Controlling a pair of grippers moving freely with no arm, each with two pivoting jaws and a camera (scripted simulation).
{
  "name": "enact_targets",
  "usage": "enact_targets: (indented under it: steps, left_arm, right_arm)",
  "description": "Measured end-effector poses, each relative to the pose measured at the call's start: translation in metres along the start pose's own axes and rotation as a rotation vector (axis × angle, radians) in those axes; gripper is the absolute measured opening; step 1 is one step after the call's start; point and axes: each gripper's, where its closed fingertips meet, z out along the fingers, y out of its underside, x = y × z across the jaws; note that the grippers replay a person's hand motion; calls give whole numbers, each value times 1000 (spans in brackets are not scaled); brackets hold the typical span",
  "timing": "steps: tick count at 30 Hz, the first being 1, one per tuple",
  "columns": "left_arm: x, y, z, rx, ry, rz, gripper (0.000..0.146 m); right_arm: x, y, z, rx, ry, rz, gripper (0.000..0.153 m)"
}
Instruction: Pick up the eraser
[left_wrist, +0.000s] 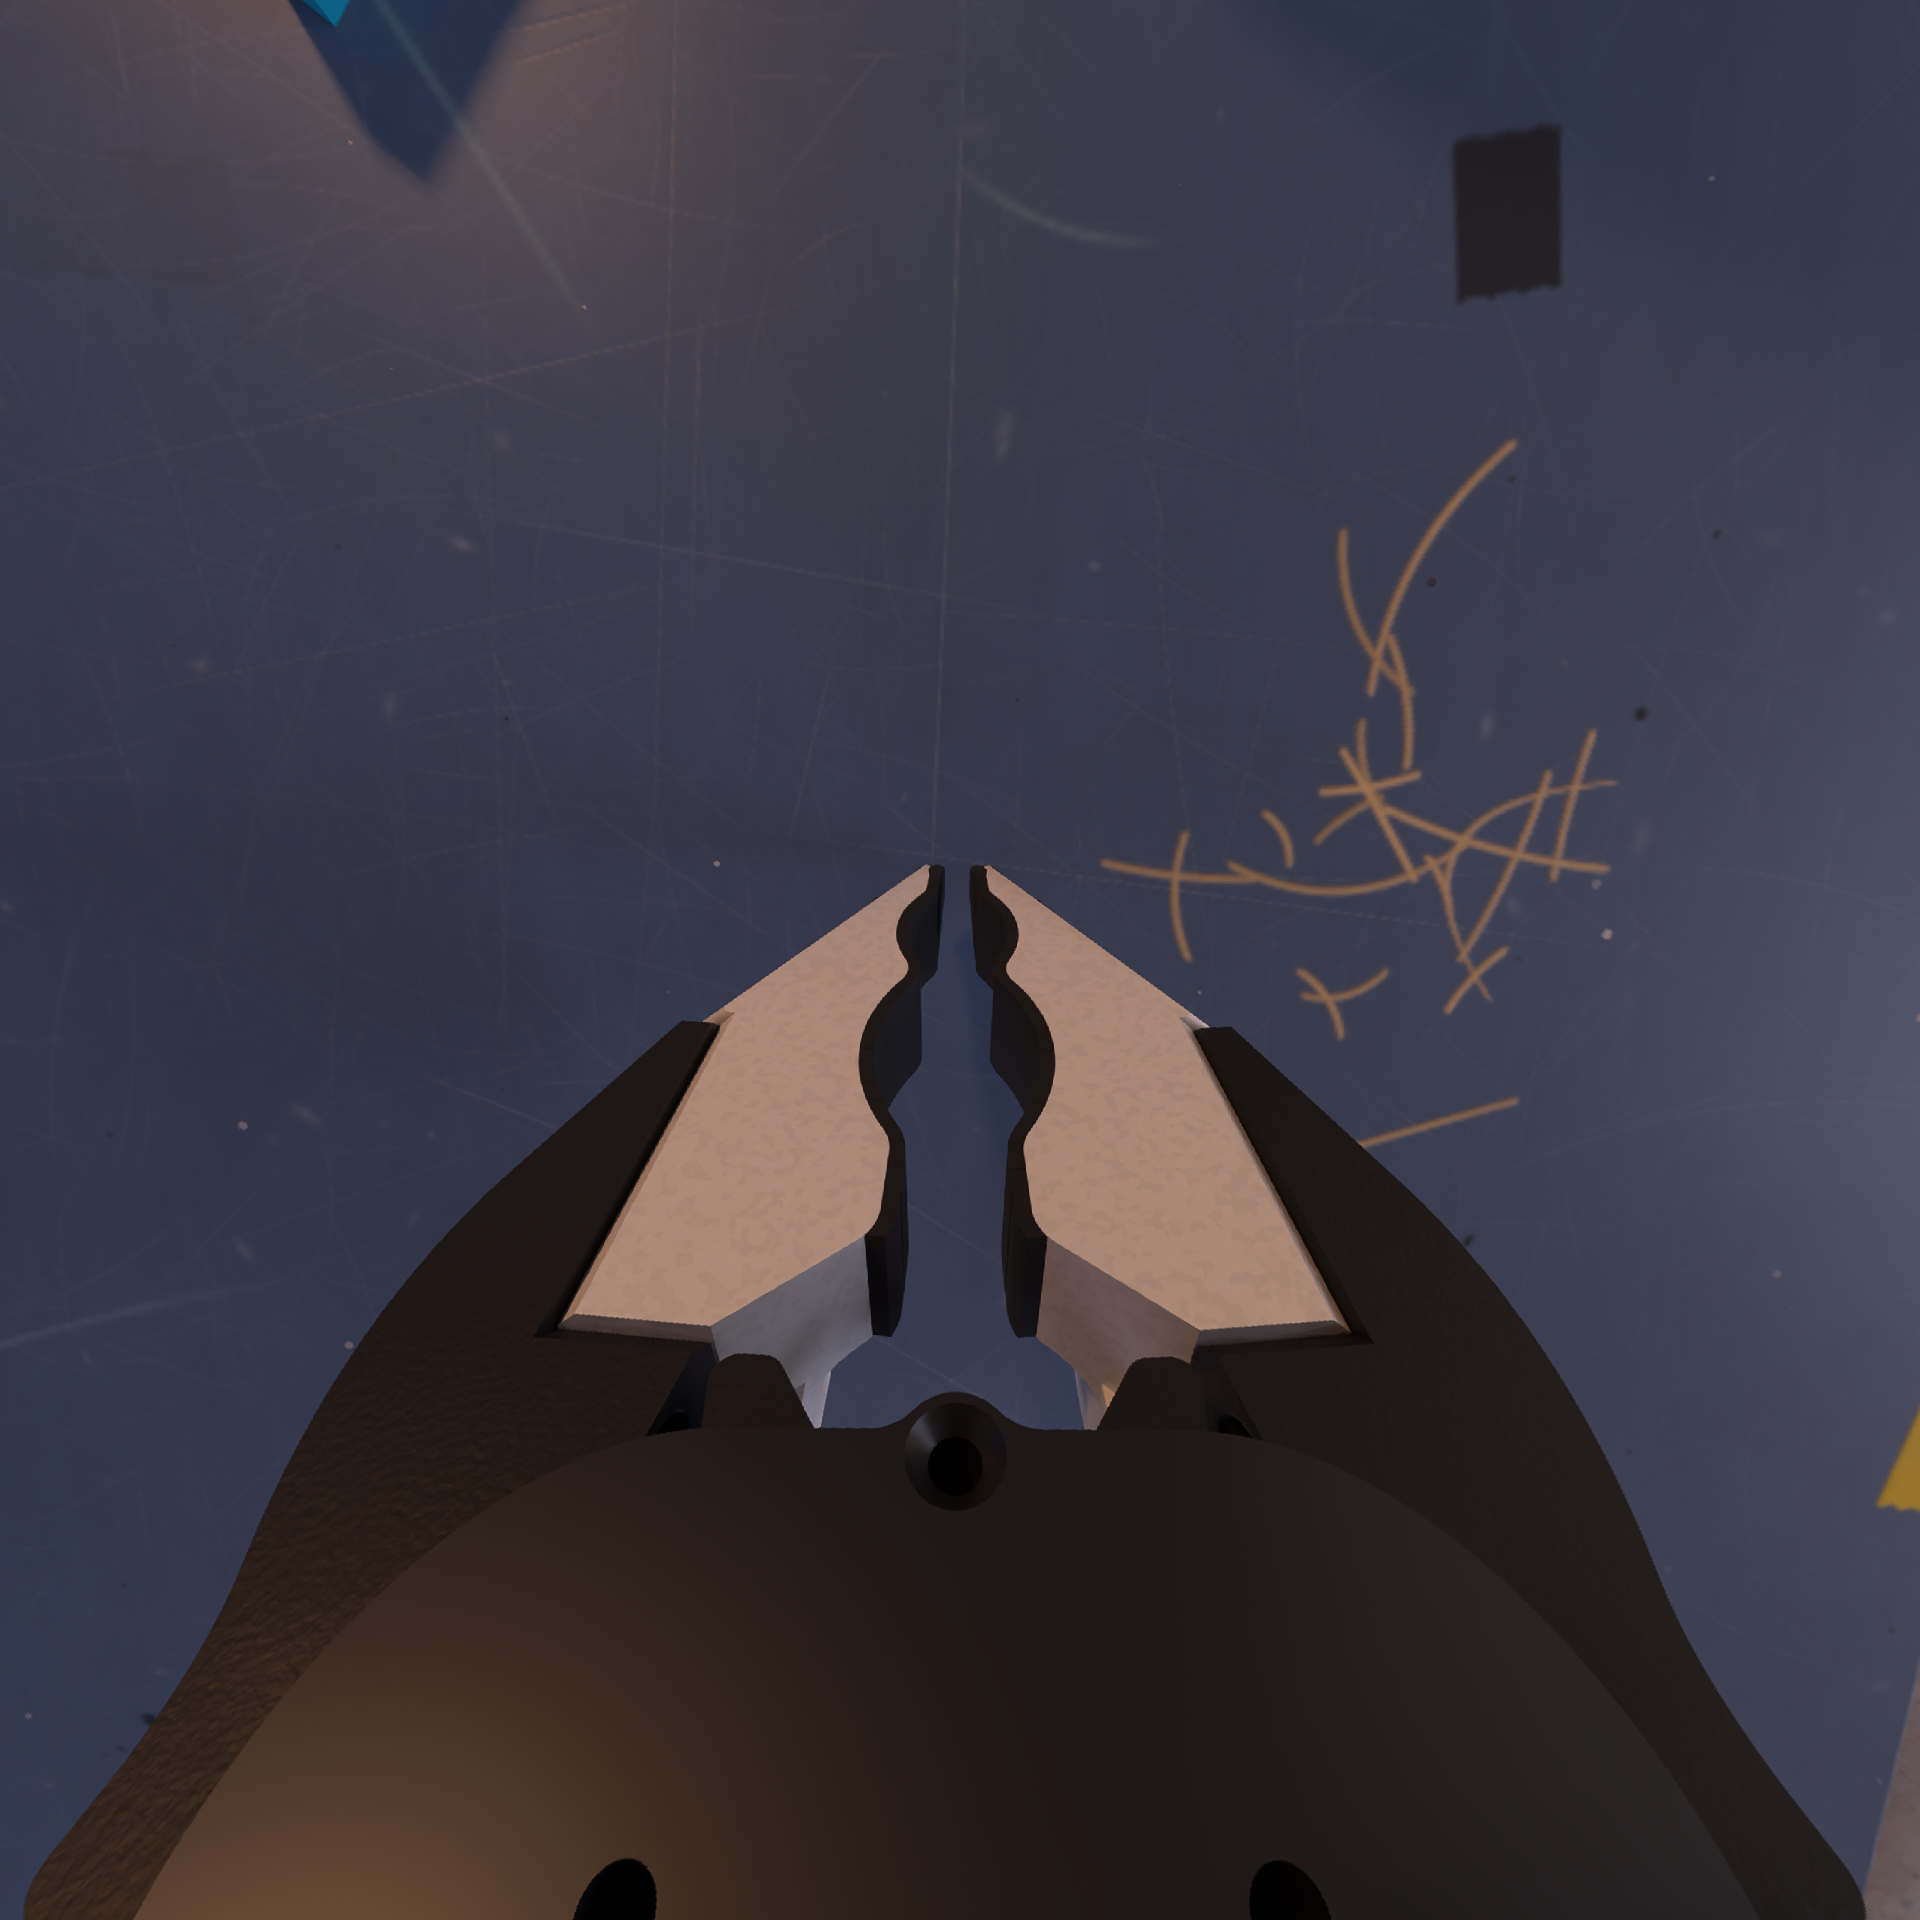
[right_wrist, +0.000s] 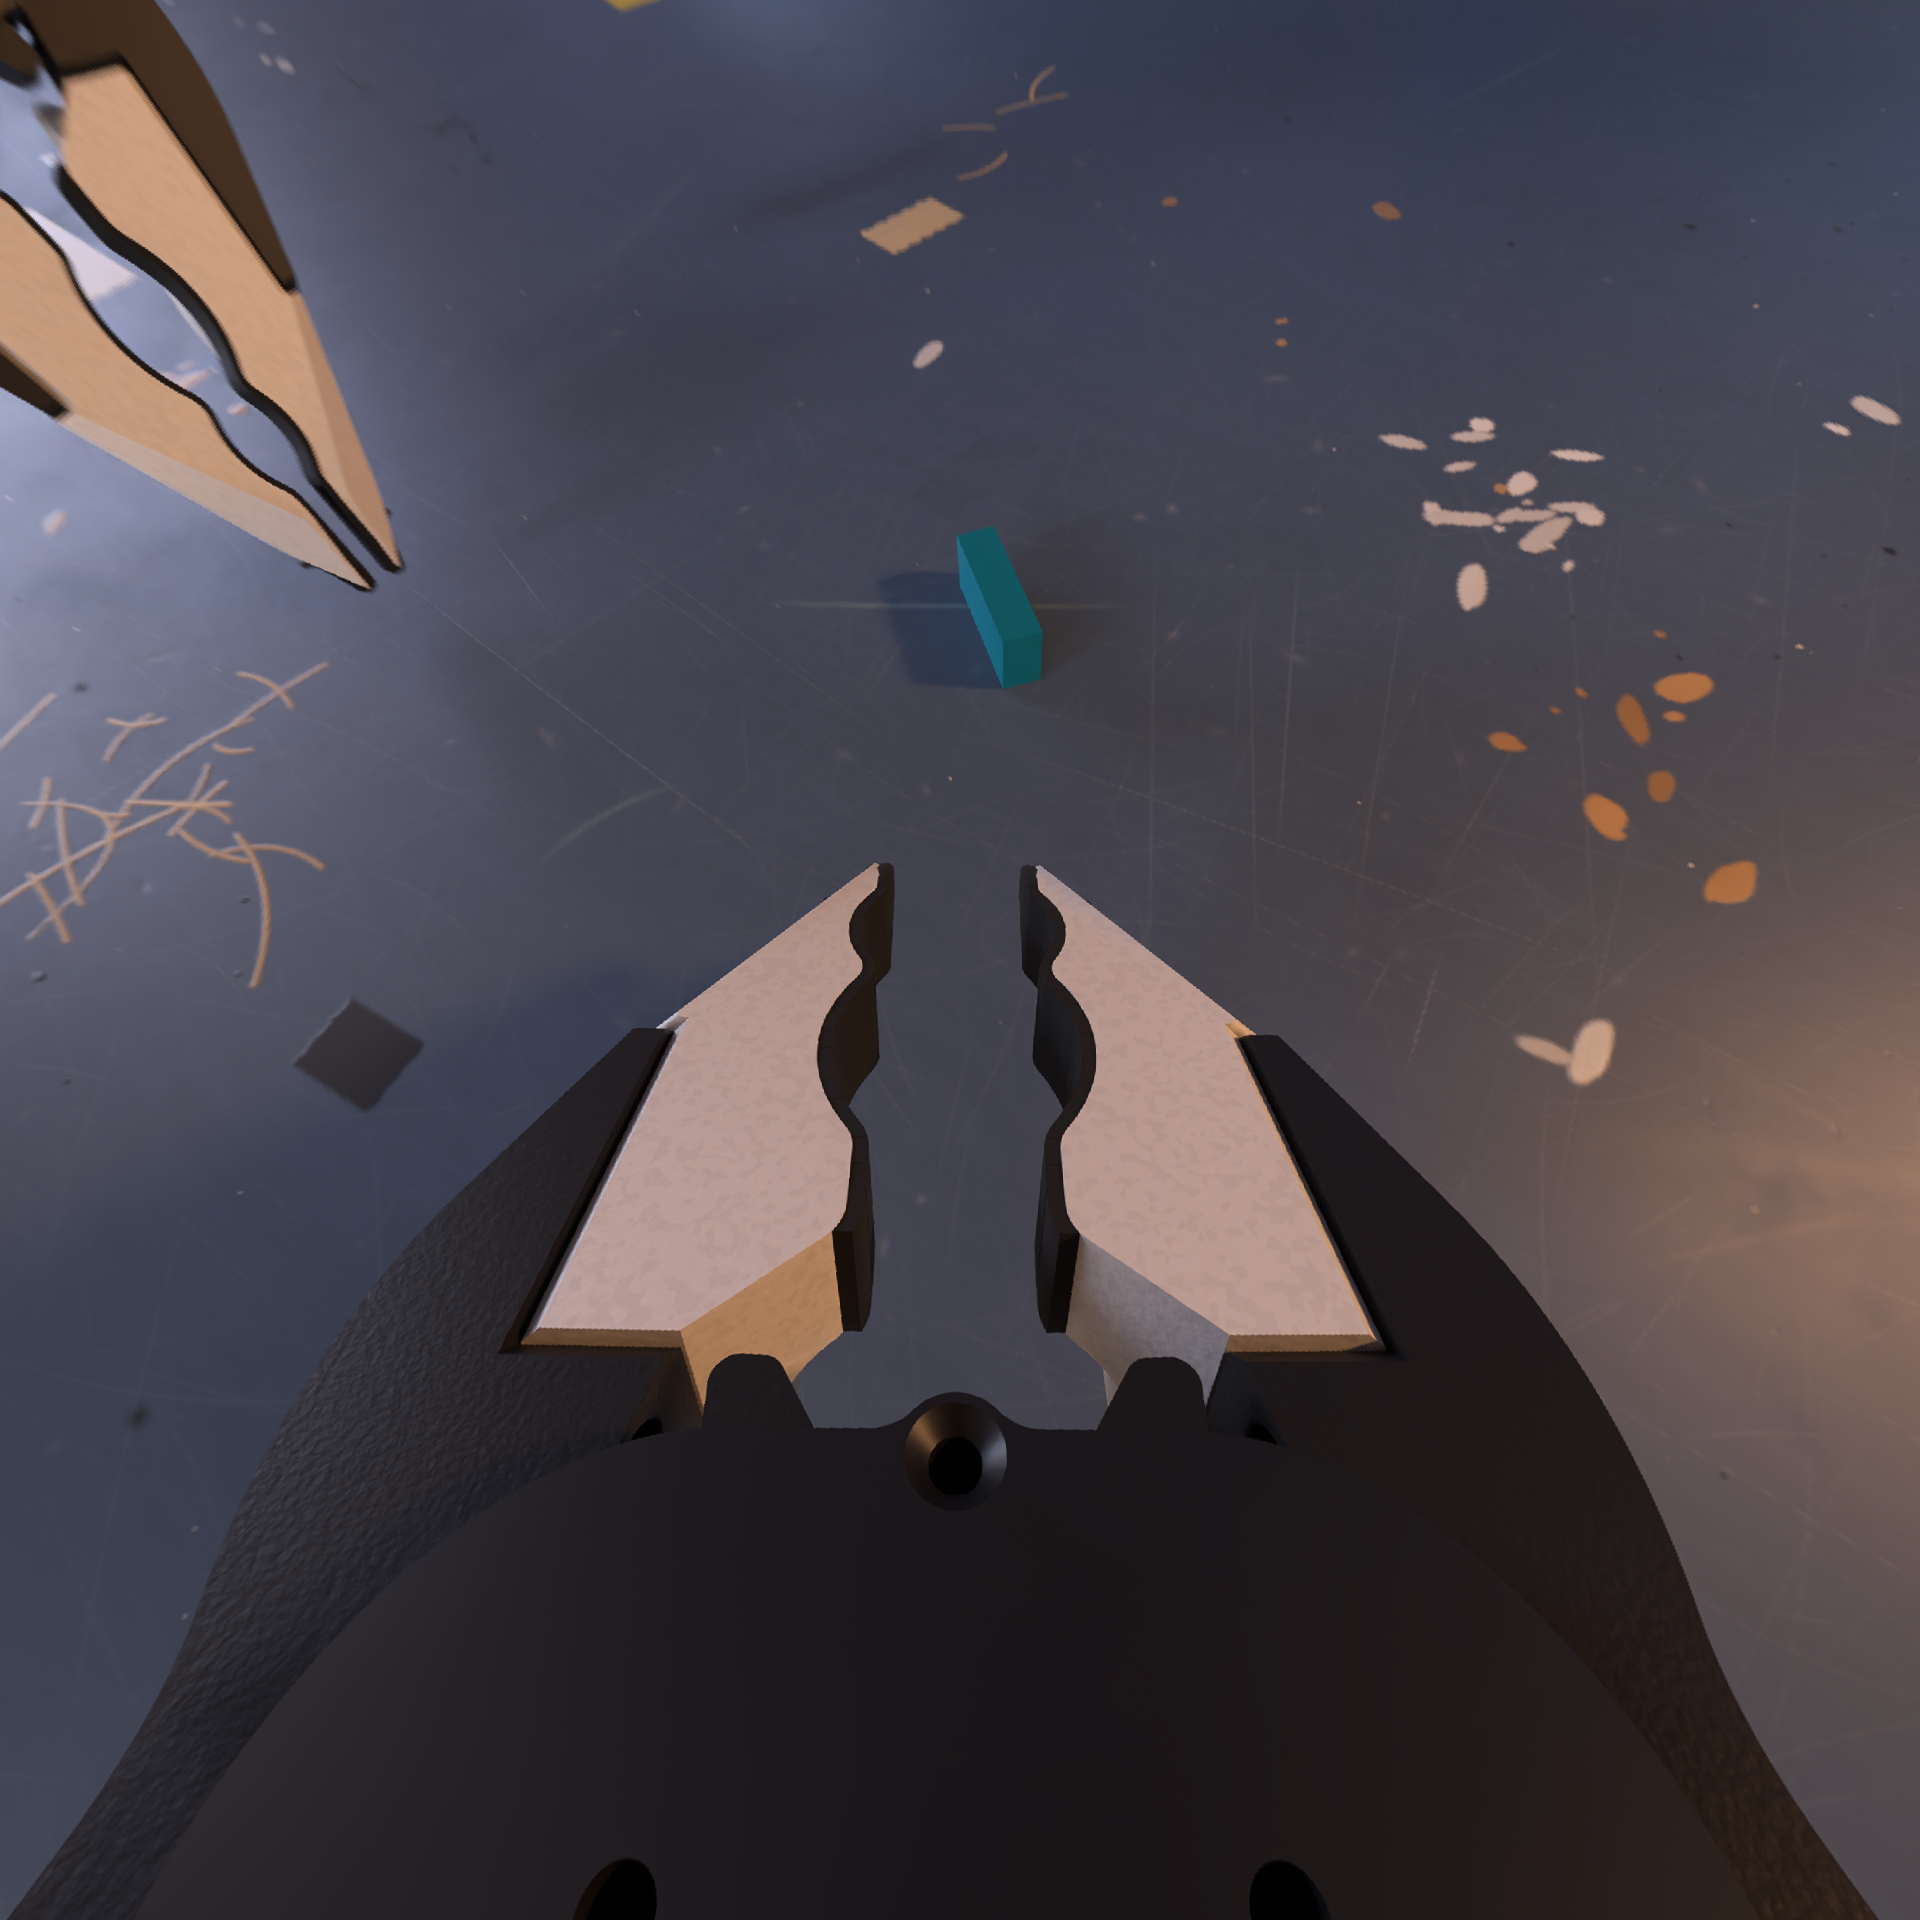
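Note:
The eraser (right_wrist: 997, 608) is a small teal block that lies on the dark scratched table (right_wrist: 1247, 935), straight ahead of my right gripper (right_wrist: 956, 873) and a short way beyond its tips. The right gripper is open and empty, with a narrow gap between its fingers. My left gripper (left_wrist: 956, 871) is shut and empty above bare table. It also shows at the upper left of the right wrist view (right_wrist: 379, 569), left of the eraser. In the left wrist view only a blue corner of the eraser (left_wrist: 330, 8) shows at the top left edge, above its dark shadow.
A dark tape patch (left_wrist: 1507, 213) is stuck flat on the table and also shows in the right wrist view (right_wrist: 358, 1051). Tan scribbles (right_wrist: 156, 821), a tan patch (right_wrist: 911, 224), and white (right_wrist: 1517, 514) and orange flecks (right_wrist: 1662, 748) mark the surface. A yellow piece (left_wrist: 1907, 1475) sits at the right edge.

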Motion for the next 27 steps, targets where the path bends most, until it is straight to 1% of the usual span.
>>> enact_targets:
  steps: [9, 13, 19, 22, 27]
  left_arm:
    - [-5, -8, 7, 41, 39, 21, 5]
    - [-9, -12, 8, 83, 32, 18, 5]
    - [-20, -13, 6, 167, -57, 8, 20]
    - [-20, -16, -4, 289, -50, -35, 27]
    - [-15, -23, -36, 625, 4, -20, 26]
  right_arm:
    - [-2, -12, -4, 108, -41, 69, 26]
    - [7, -14, 0, 106, 3, 17, 29]
    - [17, -22, 16, 83, -15, 35, 31]
    - [15, -21, 27, 52, -18, 6, 31]
    - [15, -16, 52, -48, -5, -68, 30]
